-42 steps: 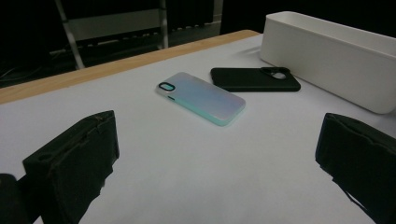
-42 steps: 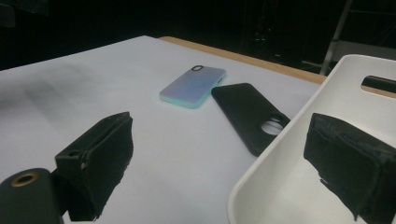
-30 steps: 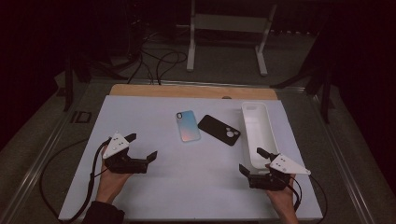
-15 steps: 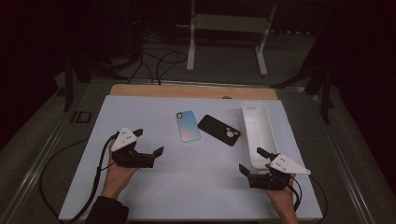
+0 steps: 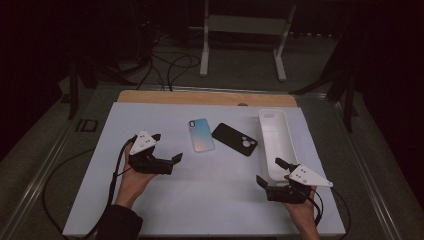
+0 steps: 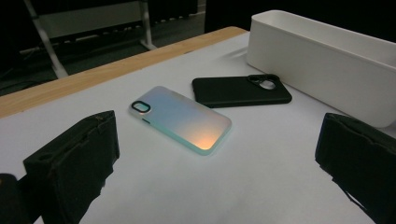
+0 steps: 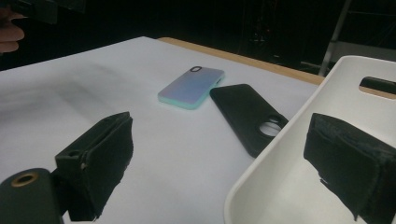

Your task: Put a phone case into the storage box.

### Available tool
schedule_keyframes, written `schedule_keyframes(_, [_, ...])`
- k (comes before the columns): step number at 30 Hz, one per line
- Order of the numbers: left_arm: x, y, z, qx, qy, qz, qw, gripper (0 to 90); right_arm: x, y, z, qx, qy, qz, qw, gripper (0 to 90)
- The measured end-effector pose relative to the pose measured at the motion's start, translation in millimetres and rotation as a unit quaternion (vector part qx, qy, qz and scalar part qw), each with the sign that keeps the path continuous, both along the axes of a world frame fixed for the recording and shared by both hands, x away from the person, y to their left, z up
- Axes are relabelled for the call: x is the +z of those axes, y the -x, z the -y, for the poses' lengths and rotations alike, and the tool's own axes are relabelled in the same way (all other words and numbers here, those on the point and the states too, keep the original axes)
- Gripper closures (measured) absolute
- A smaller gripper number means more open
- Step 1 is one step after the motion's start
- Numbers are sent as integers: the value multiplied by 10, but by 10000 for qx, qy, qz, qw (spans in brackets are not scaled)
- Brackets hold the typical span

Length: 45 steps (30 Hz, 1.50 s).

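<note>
Two phone cases lie face down at the middle of the white mat [image 5: 210, 200]: an iridescent blue-pink case [image 5: 201, 135] [image 6: 182, 119] [image 7: 191, 87] and, to its right, a black case [image 5: 235, 139] [image 6: 240, 90] [image 7: 250, 116]. A long white bin [image 5: 277, 145] [image 6: 327, 60] [image 7: 289, 186] stands right of them and looks empty. My left gripper [image 5: 167, 147] [image 6: 215, 172] is open, a short way left of the iridescent case and pointing at it. My right gripper [image 5: 269, 171] [image 7: 219, 163] is open at the bin's near end, with one jaw over the bin's rim.
A wooden strip [image 5: 205, 97] runs along the mat's far edge. Cables [image 5: 170, 65] and a white stand [image 5: 245, 30] sit on the dark floor beyond. The hand holding the left gripper shows at the top left of the right gripper view [image 7: 11, 28].
My left gripper has moved right and slightly forward, closer to the iridescent case. The right gripper has stayed in place.
</note>
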State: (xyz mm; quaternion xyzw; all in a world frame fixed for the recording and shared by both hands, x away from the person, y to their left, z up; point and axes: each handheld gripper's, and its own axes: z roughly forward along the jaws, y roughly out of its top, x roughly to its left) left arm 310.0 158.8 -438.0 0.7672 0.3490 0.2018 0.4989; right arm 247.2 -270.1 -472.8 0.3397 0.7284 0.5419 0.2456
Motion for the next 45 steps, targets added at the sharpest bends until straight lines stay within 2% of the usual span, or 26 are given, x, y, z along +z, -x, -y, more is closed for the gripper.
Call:
schedule_keyframes(6, [-7,-68,115,-31,-115,-84,9999,10,2,-2,3,6,-1,4,10000,82])
schedule_keyframes(13, [-27,-125,191,-9,-60,-134,9999,56,5,-8,4,13,7,12,10000,82])
schedule_keyframes(14, [-41,-173,228,35,-56,-157,9999,95,7,-11,4,12,8,15,10000,82])
schedule_keyframes(18, [-52,-217,251,25,-11,-182,9998,218,10,-17,4,-4,4,19,10000,82])
schedule_keyframes(19, [-52,-217,251,25,-11,-182,9998,218,11,-20,5,-2,6,23,10000,82])
schedule_keyframes(20, [-58,-257,274,-24,19,-204,9998,295,14,-24,5,-4,16,30,10000,82])
schedule_keyframes(25, [-51,-357,322,-102,66,-341,9993,493,20,-39,10,-2,30,53,10000,82])
schedule_keyframes(27, [-38,-446,364,-275,192,-426,9985,601,23,-45,11,-6,27,51,10000,82])
schedule_keyframes(30, [-35,-496,407,-285,186,-440,9985,694,26,-49,13,-13,27,48,10000,82])
schedule_keyframes(31, [-35,-496,407,-285,186,-440,9985,694,26,-52,17,-14,27,54,10000,82])
schedule_keyframes(32, [-50,-574,485,-301,130,-476,9983,767,27,-58,24,-22,28,58,10000,82])
schedule_keyframes(35, [-90,-643,552,-344,130,-532,9979,876,28,-63,30,-27,32,66,10000,82])
schedule_keyframes(37, [-108,-666,576,-371,121,-573,9976,895,29,-64,31,-24,31,69,10000,82])
schedule_keyframes(39, [-171,-727,663,-421,-30,-661,9969,899,29,-67,32,-22,31,71,10000,82])
schedule_keyframes(45, [-296,-837,818,-446,-170,-825,9954,899,24,-75,19,0,23,66,10000,82])
